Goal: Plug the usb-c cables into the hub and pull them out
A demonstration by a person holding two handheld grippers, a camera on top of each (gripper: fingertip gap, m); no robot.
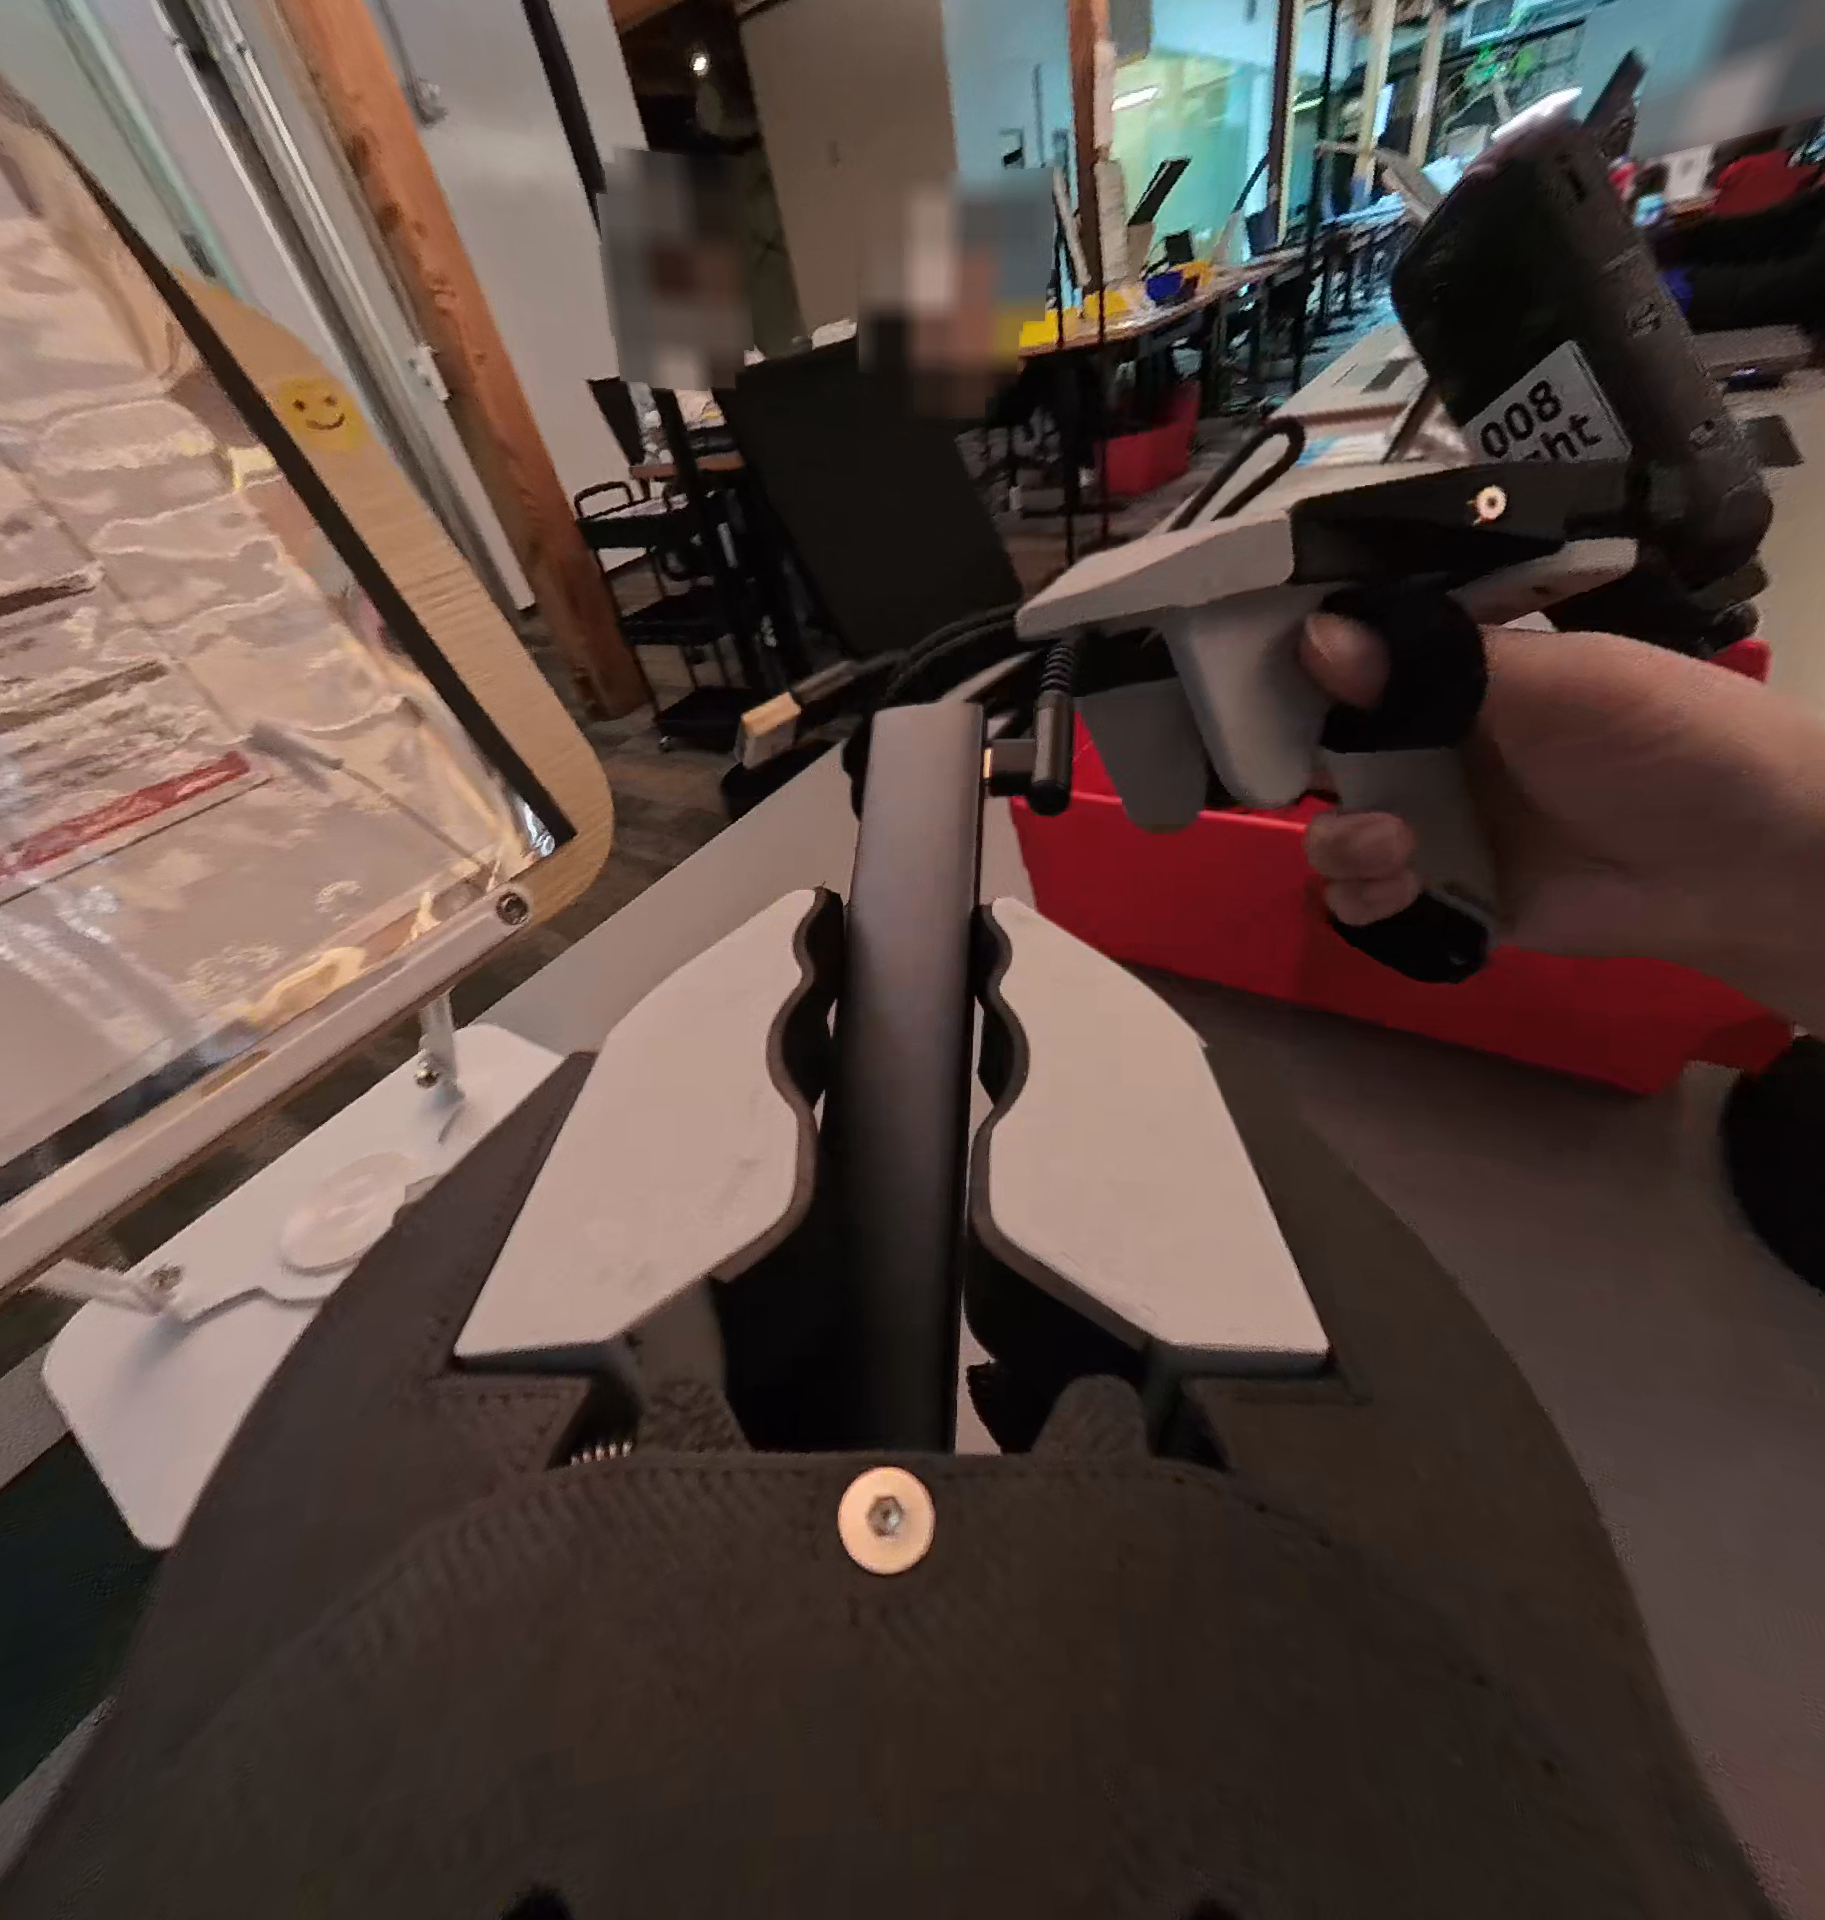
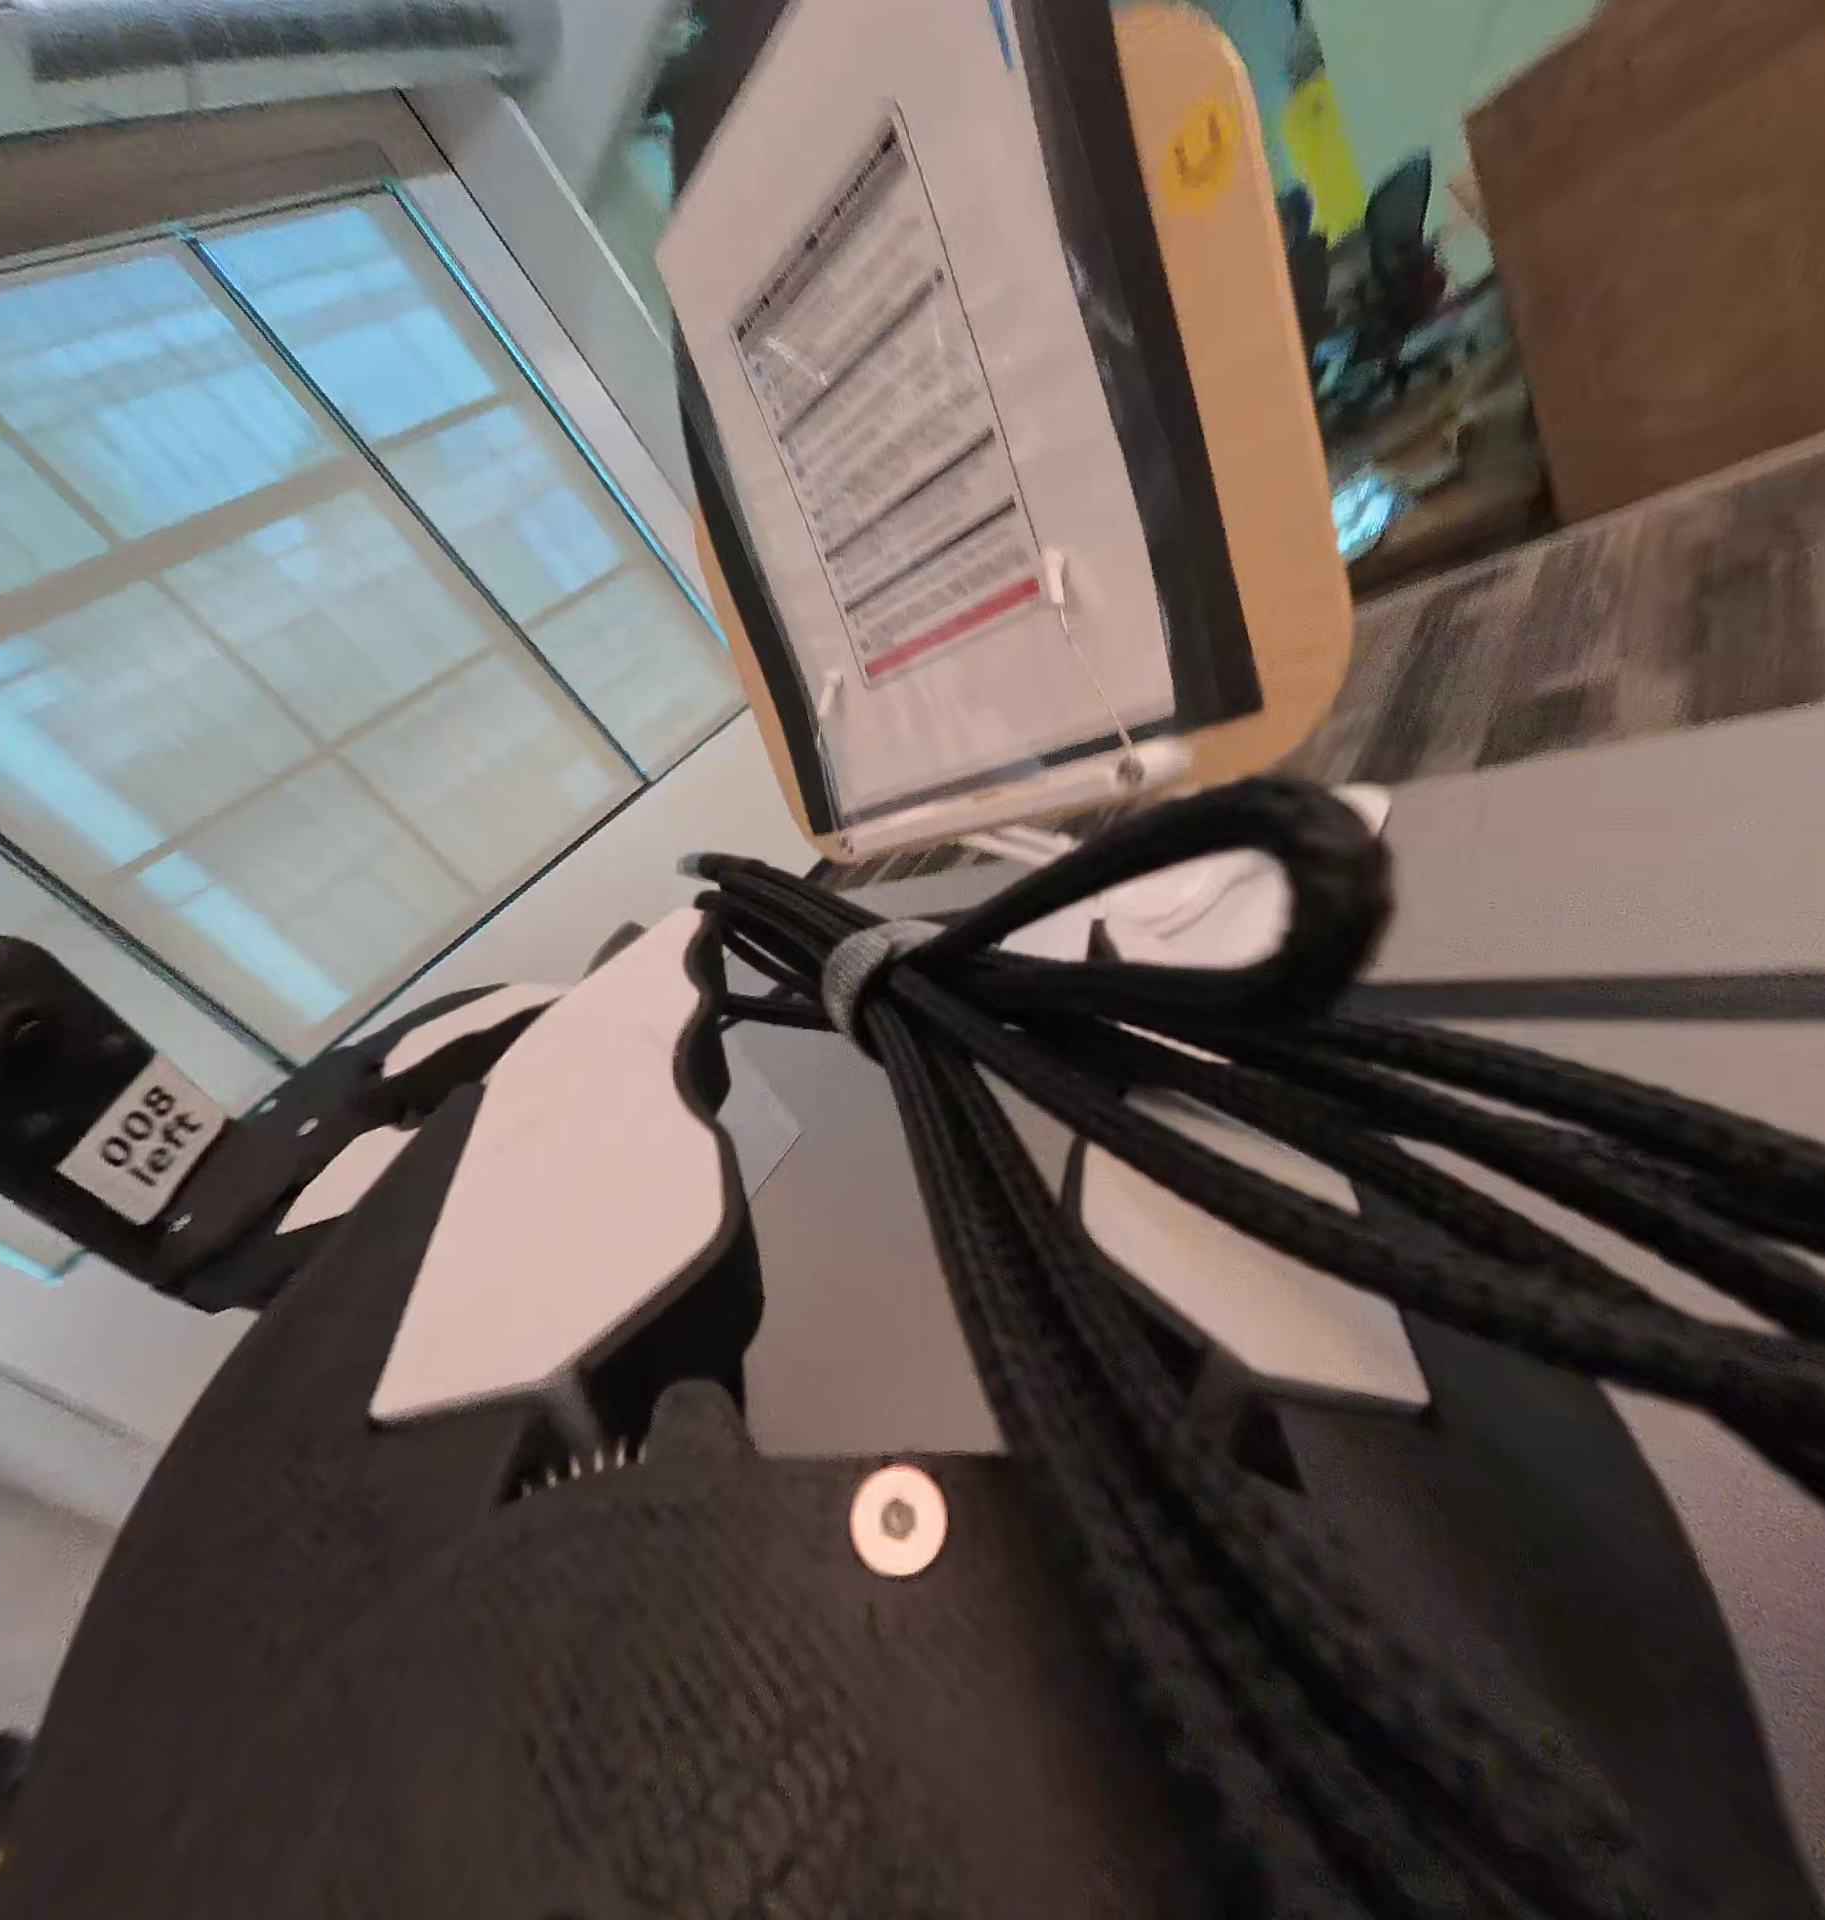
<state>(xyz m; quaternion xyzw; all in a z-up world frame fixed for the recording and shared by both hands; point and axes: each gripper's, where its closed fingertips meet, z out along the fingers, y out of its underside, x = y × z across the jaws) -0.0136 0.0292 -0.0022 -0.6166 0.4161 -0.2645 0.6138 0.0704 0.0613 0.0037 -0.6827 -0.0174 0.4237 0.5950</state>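
Observation:
My left gripper (image 1: 908, 914) is shut on a slim black hub (image 1: 913, 1091), held on edge and pointing away from me. A black right-angle usb-c plug (image 1: 1038, 758) sits against the hub's right side near its far end. My right gripper (image 1: 1069, 696), held by a hand, is just behind that plug. In the right wrist view the right gripper (image 2: 897, 935) has its jaws apart. A bundle of black braided cables (image 2: 991, 1195), tied with a grey strap (image 2: 856, 977), lies across them and hides the plug. A loose flat metal plug (image 1: 773, 727) hangs left of the hub.
A red bin (image 1: 1251, 914) stands on the grey table (image 1: 1459, 1351) behind the right gripper. A framed sheet on a white stand (image 1: 212, 675) leans close on the left; it also shows in the right wrist view (image 2: 991, 468). A black round object (image 1: 1801, 1164) sits at the right edge.

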